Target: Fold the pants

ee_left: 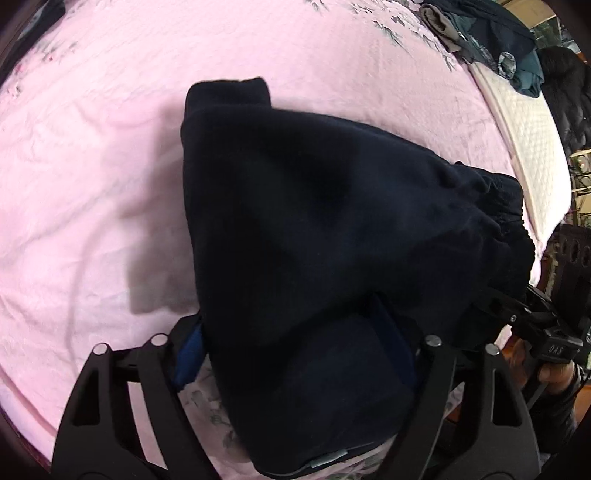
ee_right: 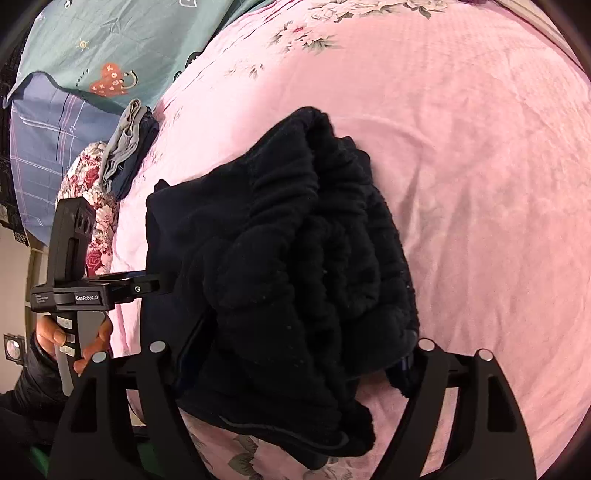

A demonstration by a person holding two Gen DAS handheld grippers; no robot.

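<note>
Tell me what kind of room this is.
Most likely a bedroom: the dark pants lie on a pink floral bedspread, with a floral pillow and folded clothes beside them.

a bed covered by a pink quilted floral bedspread [ee_right: 461, 155] carries dark navy fleece pants [ee_right: 295, 258], bunched, and a folded grey-and-navy clothes stack [ee_right: 127, 147] near its edge.

Navy pants [ee_left: 314, 206] on pink floral bedspread [ee_left: 92, 166].

Home bedroom, pink floral bedspread [ee_right: 480, 155] over a quilted white mattress [ee_left: 524, 122], teal cartoon-print sheet [ee_right: 122, 40] and blue plaid bedding [ee_right: 40, 147] at the side, folded clothes stacked [ee_left: 491, 33] near the edge
</note>
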